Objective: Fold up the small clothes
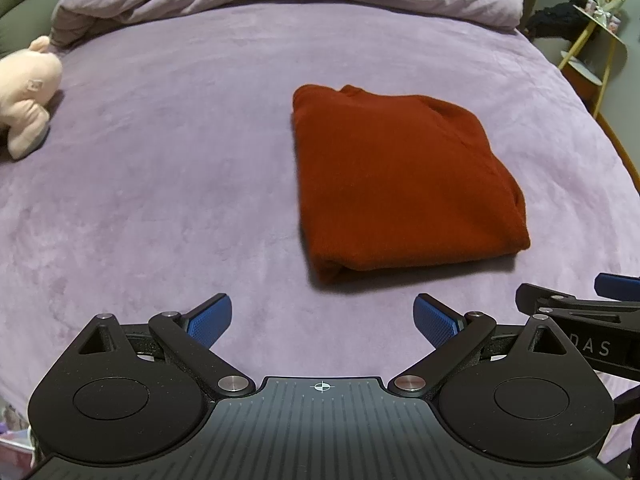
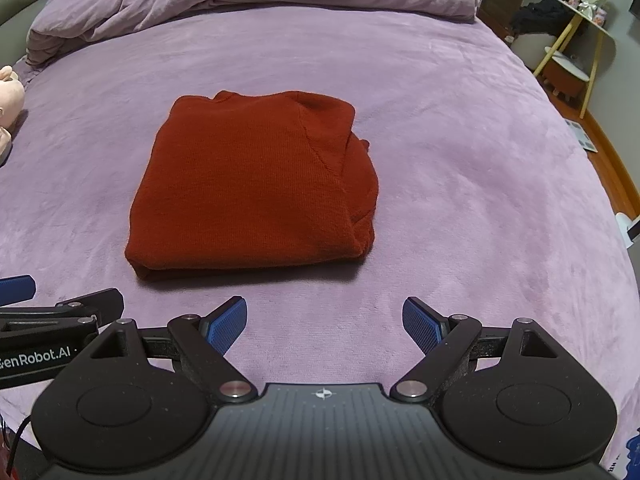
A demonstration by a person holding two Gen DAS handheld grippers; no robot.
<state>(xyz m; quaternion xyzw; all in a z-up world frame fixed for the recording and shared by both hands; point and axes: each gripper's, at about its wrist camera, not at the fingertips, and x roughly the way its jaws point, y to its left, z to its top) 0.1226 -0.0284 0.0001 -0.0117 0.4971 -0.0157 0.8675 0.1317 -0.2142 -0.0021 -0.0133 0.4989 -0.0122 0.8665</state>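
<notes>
Right wrist view showed the folded rust-red knit sweater (image 2: 256,184) lying ahead-left of the right gripper (image 2: 324,326), jaws wide and empty.

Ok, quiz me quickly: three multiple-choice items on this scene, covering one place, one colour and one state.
1. Where does the garment lie?
A. on the purple bedspread
B. on the side table
C. between the jaws

2. What colour is the garment?
A. grey
B. rust red
C. yellow

3. How do both hand-held grippers stand?
A. shut on cloth
B. shut on nothing
C. open, holding nothing

Answers:
1 A: the garment rests flat on the bedspread, ahead of both tools.
2 B: its knit is rust red all over.
3 C: the left hand-held gripper and the right hand-held gripper show blue pads spread wide, with only bedspread between them.
</notes>
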